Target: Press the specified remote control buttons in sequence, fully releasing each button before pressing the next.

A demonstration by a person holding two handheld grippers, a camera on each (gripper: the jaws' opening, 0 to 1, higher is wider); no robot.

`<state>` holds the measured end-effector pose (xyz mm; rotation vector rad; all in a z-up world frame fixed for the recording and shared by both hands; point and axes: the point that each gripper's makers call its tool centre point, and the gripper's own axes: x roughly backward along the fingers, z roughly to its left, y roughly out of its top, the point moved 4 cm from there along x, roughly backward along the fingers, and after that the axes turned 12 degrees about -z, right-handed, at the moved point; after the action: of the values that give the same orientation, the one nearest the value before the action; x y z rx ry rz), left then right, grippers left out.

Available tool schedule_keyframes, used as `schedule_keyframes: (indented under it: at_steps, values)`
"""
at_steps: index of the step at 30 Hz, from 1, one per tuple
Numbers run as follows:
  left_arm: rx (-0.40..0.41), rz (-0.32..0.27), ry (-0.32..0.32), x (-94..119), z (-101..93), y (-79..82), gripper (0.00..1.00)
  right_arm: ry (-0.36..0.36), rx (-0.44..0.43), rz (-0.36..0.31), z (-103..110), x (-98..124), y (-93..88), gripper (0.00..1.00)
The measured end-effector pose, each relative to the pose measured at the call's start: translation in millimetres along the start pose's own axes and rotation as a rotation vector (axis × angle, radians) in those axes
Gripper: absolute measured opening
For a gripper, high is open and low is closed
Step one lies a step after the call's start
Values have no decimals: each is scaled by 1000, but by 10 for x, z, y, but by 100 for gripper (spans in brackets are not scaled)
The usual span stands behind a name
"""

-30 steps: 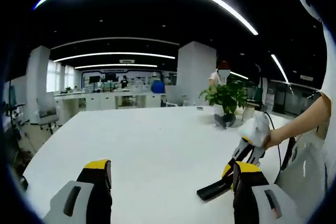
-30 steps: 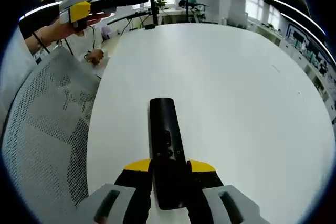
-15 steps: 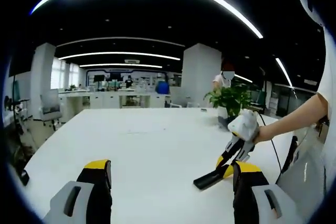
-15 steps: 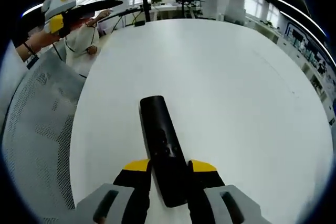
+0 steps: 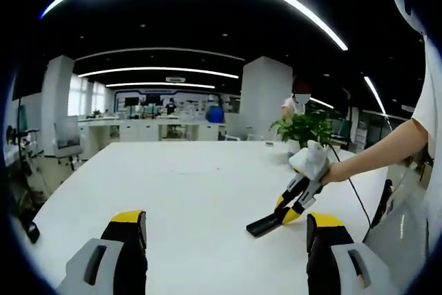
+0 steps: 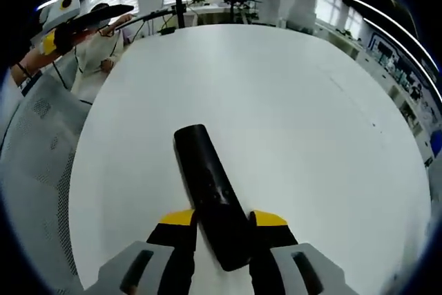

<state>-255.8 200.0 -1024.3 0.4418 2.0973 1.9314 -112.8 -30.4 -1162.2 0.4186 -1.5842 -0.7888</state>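
The remote control [image 6: 210,195] lies low in the centre of the right gripper view, its near end clamped between the 2 yellow-tipped jaws of the right gripper [image 6: 222,222], its far end pointing up-frame over the white table [image 6: 290,101]. In the left gripper view we see it right of centre [image 5: 266,222], carried by that gripper [image 5: 295,198]. We judge no button is being pressed; we are at the holding and positioning step. Next we need the left gripper [image 5: 224,229], jaws wide apart and empty at the bottom of its view, brought over the buttons.
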Motion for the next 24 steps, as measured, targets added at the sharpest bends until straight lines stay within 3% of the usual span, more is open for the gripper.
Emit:
schedule_keyframes:
  at_steps: [12,15,21,24]
  values:
    - [1,1,6,1,0,10,99,-101,-140,-74,-181,35,40,35]
    - [4,0,6,-1,0,9,99,-108,-238,-141,-142,74,67,41]
    - [18,-5,3,-17,-29,6,99,-211,-411,-331,-110,283,105,57]
    - [32,-8,-1,-26,-46,-7,99,-268,-399,-422,-69,410,123,65]
